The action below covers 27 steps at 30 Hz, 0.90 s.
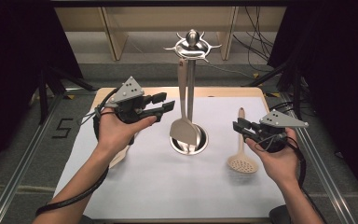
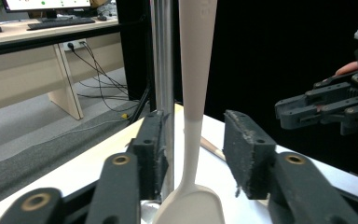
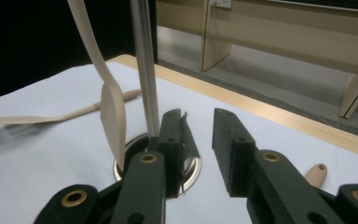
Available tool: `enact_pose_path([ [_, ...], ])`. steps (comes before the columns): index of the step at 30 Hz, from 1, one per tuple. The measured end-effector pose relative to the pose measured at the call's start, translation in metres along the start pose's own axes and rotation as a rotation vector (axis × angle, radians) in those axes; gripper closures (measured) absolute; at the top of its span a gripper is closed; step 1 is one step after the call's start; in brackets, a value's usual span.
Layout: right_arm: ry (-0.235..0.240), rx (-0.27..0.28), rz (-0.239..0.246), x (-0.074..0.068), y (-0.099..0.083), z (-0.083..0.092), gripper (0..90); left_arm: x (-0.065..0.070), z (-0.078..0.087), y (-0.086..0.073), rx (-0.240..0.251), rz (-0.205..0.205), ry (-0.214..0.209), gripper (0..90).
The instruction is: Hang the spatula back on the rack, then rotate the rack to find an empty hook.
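Note:
A chrome utensil stand (image 1: 190, 88) rises from a round base (image 1: 204, 144) at the middle of the table. From one of its top hooks hangs a beige spatula (image 1: 184, 127). My left gripper (image 1: 167, 102) is held level, just left of the pole, and is open. In the left gripper view the spatula's handle (image 2: 193, 93) shows in the gap between the jaws, untouched by the pads (image 2: 248, 156). My right gripper (image 1: 236, 126) is open and empty, above the handle of a beige slotted spoon (image 1: 241, 156) that lies flat on the white sheet.
Another beige utensil (image 3: 51, 116) lies flat on the white sheet (image 1: 168, 186), under my left hand. The stand's hooks (image 1: 193, 46) spread out overhead. The table's wooden edge (image 1: 223, 92) runs along the back, with black curtains at both sides.

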State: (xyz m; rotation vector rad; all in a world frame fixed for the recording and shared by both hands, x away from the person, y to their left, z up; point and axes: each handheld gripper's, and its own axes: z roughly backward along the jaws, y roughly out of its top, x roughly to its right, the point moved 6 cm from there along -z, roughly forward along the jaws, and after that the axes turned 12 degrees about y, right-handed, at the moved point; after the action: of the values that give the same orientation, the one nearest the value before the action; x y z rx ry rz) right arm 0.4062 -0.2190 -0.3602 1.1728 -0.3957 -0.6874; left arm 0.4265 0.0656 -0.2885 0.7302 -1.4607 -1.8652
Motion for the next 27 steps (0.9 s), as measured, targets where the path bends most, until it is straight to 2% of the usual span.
enact_pose_path([
  [1, 0.01, 0.001, -0.002, 0.001, 0.0, -0.001, 73.0, 0.0, 0.0, 0.001, -0.002, -0.011, 0.006, 61.5],
  [2, -0.004, -0.006, -0.018, 0.001, -0.001, -0.001, 72.8, 0.0, 0.0, 0.001, -0.008, -0.014, 0.009, 62.6],
  [3, -0.013, 0.006, -0.018, 0.002, 0.0, -0.002, 72.9, 0.0, 0.0, 0.001, -0.01, -0.009, 0.009, 63.8],
  [4, -0.006, -0.007, -0.022, 0.002, 0.0, -0.002, 72.9, 0.0, 0.0, 0.002, -0.013, 0.0, 0.005, 65.1],
  [5, -0.002, -0.013, -0.005, 0.003, 0.001, -0.003, 72.8, 0.001, 0.001, 0.003, -0.015, 0.002, 0.003, 67.5],
  [6, -0.004, -0.021, -0.023, 0.001, 0.0, -0.003, 72.7, 0.002, 0.002, 0.004, -0.015, -0.002, 0.002, 69.1],
  [10, 0.006, -0.024, 0.004, 0.001, 0.002, -0.003, 72.3, 0.004, 0.004, 0.009, -0.005, -0.006, 0.001, 78.2],
  [13, 0.007, -0.037, -0.021, 0.003, 0.0, -0.003, 73.2, 0.004, 0.003, 0.013, -0.001, 0.003, 0.013, 85.2],
  [14, 0.005, -0.041, 0.003, 0.007, 0.0, -0.003, 74.1, 0.005, 0.003, 0.016, 0.008, 0.005, 0.014, 87.1],
  [15, 0.011, -0.041, -0.014, 0.007, -0.002, -0.004, 74.9, 0.005, 0.004, 0.018, 0.015, 0.009, 0.014, 88.4],
  [20, 0.0, -0.054, -0.046, 0.009, -0.006, -0.002, 80.7, 0.012, 0.005, 0.037, 0.07, 0.015, -0.004, 89.2],
  [21, 0.003, -0.056, -0.033, 0.009, -0.007, -0.001, 81.3, 0.013, 0.005, 0.039, 0.076, 0.01, -0.006, 89.3],
  [22, -0.004, -0.04, -0.043, 0.008, -0.007, -0.002, 81.8, 0.016, 0.005, 0.044, 0.088, 0.009, -0.011, 89.3],
  [23, -0.009, -0.067, -0.043, 0.007, -0.008, 0.0, 82.3, 0.017, 0.005, 0.048, 0.101, 0.007, -0.015, 89.3],
  [27, -0.04, -0.057, -0.045, 0.006, -0.01, 0.003, 82.6, 0.022, 0.005, 0.06, 0.131, 0.01, -0.02, 89.4],
])
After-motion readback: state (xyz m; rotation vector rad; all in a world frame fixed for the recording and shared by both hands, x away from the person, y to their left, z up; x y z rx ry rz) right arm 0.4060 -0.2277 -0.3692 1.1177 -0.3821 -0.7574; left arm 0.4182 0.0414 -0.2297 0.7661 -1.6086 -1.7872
